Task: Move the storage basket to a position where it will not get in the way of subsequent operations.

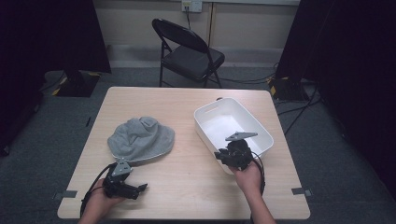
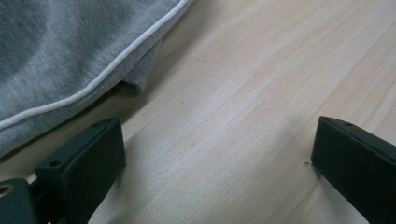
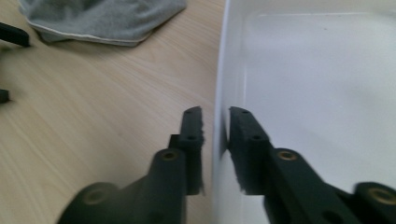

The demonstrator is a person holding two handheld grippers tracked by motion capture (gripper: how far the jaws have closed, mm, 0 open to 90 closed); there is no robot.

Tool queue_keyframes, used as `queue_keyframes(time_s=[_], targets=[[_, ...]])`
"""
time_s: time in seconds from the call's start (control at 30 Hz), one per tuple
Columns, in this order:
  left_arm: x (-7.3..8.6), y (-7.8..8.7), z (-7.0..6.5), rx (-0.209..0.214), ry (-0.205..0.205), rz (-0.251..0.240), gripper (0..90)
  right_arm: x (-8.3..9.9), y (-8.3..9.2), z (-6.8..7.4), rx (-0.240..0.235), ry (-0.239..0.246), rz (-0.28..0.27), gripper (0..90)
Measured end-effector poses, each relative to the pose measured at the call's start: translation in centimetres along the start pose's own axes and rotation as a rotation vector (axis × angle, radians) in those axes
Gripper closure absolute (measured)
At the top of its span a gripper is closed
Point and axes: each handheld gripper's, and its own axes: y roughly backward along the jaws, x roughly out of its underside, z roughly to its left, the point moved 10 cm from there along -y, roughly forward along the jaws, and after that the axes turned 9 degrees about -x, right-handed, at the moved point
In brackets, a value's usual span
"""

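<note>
A crumpled grey cloth [image 1: 140, 137] with a white piped edge lies on the left half of the wooden table [image 1: 187, 191]. A white rectangular bin [image 1: 233, 100] stands empty at the right. My right gripper [image 1: 223, 156] sits at the bin's near left wall. In the right gripper view its jaws [image 3: 215, 116] straddle the bin's rim [image 3: 224, 56], one inside and one outside, pressed on the wall. My left gripper [image 1: 139, 190] rests low on the table just in front of the cloth. Its jaws [image 2: 217, 154] stand wide apart over bare wood, and the cloth's hem [image 2: 60, 51] lies just beyond them.
A black folding chair [image 1: 191, 58] stands beyond the table's far edge. Dark curtains and cables line the floor on both sides. Bare wood stretches between the cloth [image 3: 102, 18] and the bin.
</note>
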Motion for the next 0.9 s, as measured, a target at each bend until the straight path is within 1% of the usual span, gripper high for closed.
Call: queue_keyframes(time_s=[0.1,0.2,0.27,0.37,0.53,0.6,0.67,0.7,0.77,0.83,0.9], targets=[[0.0,0.0,0.0,0.000,0.000,0.000,2.4,0.0,0.1,-0.2,-0.015,-0.010,0.002,79.3],[0.0,0.0,0.0,0.000,0.000,0.000,2.4,-0.1,0.1,-0.2,-0.012,-0.005,0.011,80.0],[0.0,0.0,0.0,0.000,0.000,0.000,2.3,0.0,0.2,-0.5,-0.006,0.005,0.023,80.9],[0.0,0.0,0.0,0.000,0.000,0.000,2.4,0.1,0.5,-1.1,0.006,0.015,0.031,82.2],[0.0,0.0,0.0,0.000,0.000,0.000,2.4,0.1,0.9,-2.3,0.017,0.013,0.035,82.6],[0.0,0.0,0.0,0.000,0.000,0.000,2.4,0.0,0.9,-2.5,0.020,0.032,0.041,83.0],[0.0,0.0,0.0,0.000,0.000,0.000,2.4,-0.1,0.9,-2.8,0.024,0.038,0.047,83.2],[0.0,0.0,0.0,0.000,0.000,0.000,2.4,-0.2,0.9,-3.0,0.020,0.052,0.052,83.2],[0.0,0.0,0.0,0.000,0.000,0.000,2.4,-0.4,0.9,-3.4,0.018,0.051,0.056,83.4],[0.0,0.0,0.0,0.000,0.000,0.000,2.4,-0.5,1.0,-3.9,0.031,0.071,0.066,83.8],[0.0,0.0,0.0,0.000,0.000,0.000,2.4,-0.6,1.1,-4.4,0.036,0.063,0.067,83.7]])
